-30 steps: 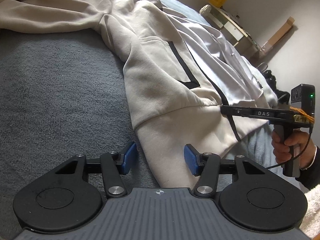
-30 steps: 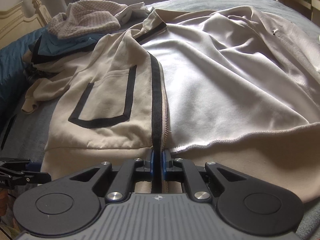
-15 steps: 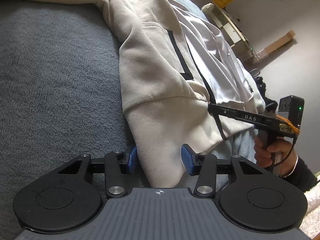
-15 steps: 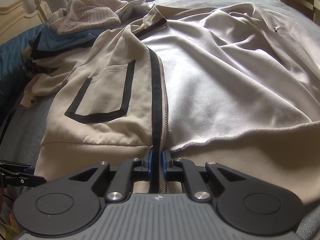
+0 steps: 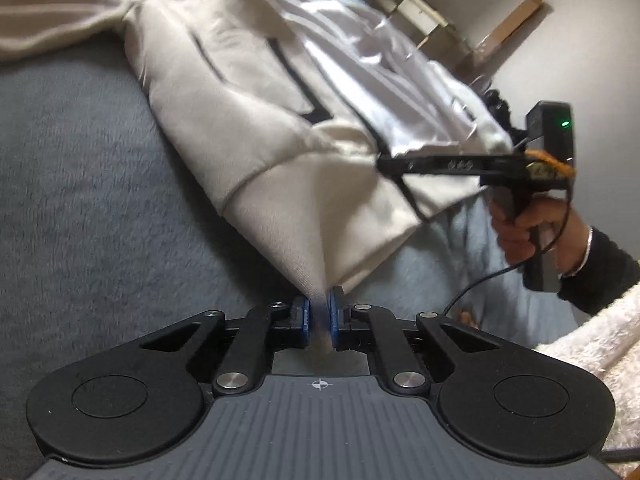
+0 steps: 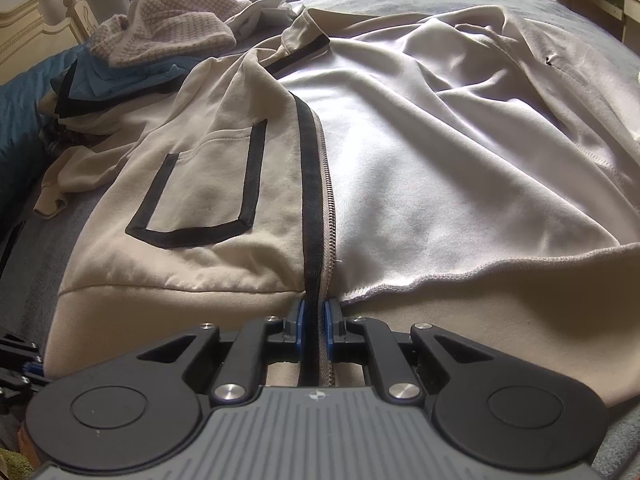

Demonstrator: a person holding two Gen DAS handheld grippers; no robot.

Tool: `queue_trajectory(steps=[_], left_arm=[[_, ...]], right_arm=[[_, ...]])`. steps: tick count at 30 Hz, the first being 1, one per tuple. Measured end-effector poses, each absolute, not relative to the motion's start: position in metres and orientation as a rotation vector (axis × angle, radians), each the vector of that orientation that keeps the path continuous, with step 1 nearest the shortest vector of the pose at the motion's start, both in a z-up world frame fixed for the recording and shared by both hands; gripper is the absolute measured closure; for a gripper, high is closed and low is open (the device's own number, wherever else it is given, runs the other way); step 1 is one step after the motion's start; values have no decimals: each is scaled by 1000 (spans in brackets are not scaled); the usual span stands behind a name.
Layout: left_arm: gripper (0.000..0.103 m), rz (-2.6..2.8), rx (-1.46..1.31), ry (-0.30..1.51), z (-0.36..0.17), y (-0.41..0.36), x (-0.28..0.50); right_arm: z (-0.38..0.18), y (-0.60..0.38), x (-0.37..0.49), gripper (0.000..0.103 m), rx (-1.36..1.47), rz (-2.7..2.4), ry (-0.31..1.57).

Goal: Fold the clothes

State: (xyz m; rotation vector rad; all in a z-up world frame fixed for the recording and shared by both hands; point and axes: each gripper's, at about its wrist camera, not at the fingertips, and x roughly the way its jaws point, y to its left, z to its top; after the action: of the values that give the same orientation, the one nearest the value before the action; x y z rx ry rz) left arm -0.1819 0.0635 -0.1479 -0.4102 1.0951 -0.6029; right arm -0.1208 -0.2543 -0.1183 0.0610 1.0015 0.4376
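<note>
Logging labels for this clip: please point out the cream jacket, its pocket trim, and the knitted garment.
cream jacket (image 6: 224, 268), right wrist view, front panel below pocket.
pocket trim (image 6: 188, 236), right wrist view, bottom black band.
knitted garment (image 6: 176, 20), right wrist view, top of pile.

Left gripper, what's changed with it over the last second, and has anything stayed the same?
The left gripper went from open beside the jacket's hem corner to shut on it, and the cloth now pulls up into a peak. The right gripper stayed clamped on the zipper edge at the hem.
</note>
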Motion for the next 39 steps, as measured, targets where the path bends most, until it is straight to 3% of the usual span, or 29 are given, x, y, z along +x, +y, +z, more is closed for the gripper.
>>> queue_trajectory(steps=[6,8,13,16,24,30,39], left_arm=[[93,-578,-551,1092,-155,85,-183],[82,-559,-566,1075,-152,92,-184],[70,-503,-541,1014,-140,108,-185],[70,-475,-517,971,-131,115,-184],[70,-500,-392,843,-113,93,-165],[70,-529,-313,711,-96,71,-139],[70,-453,-279,814,-124,54,-97]], right_arm=[[-118,-254,-121,94,57,438,1003],[-117,-254,-119,93,59,440,1011],[-105,-256,-118,81,29,426,1023],[-91,-260,-117,67,6,409,1000],[-53,-258,-49,63,203,455,947],[-70,-240,42,63,522,476,1017],[-96,-210,151,59,621,435,960]])
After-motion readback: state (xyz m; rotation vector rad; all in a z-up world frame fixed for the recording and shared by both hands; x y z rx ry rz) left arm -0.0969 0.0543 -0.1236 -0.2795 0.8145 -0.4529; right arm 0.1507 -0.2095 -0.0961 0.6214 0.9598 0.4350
